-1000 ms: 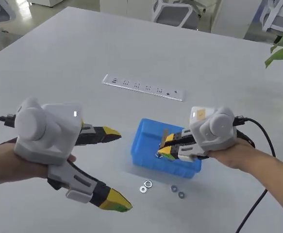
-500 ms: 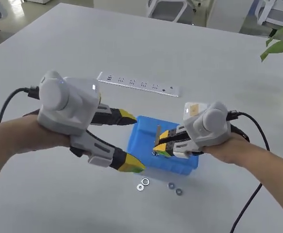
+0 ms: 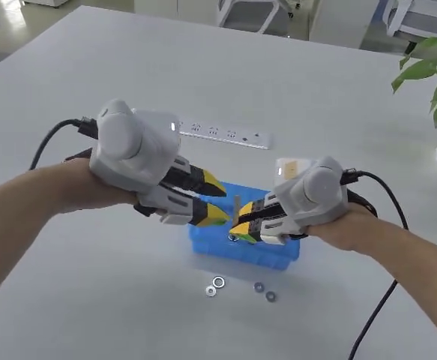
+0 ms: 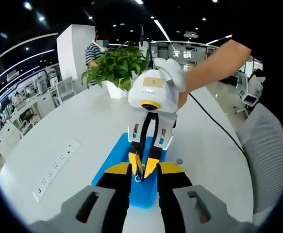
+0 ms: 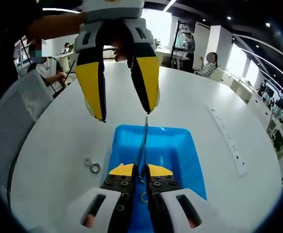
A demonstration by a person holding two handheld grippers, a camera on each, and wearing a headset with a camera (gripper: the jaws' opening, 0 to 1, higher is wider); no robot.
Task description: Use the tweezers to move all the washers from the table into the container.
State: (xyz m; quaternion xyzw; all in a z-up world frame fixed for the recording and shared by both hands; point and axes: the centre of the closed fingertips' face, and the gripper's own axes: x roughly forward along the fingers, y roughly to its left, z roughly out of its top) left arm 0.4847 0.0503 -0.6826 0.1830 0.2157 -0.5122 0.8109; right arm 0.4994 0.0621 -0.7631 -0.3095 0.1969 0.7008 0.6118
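Blue container (image 3: 242, 253) now under left tongs (image 3: 219, 202), spread though seemingly narrower than before; right tongs (image 3: 237, 231) pinch tweezers (image 5: 144, 141).

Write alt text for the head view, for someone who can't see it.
Two handheld grippers meet over a blue container on a white table: the right gripper pinches tweezers, the left gripper is open. Four washers lie loose in front of it.

Open-plan office. A large white table (image 3: 68, 67) carries a power strip (image 3: 225, 135). Swivel chairs (image 3: 242, 13) stand at its far edge and a potted plant (image 4: 116, 65) at one end. Ceiling strip lights (image 4: 161, 30) and seated people (image 5: 210, 65) lie beyond.
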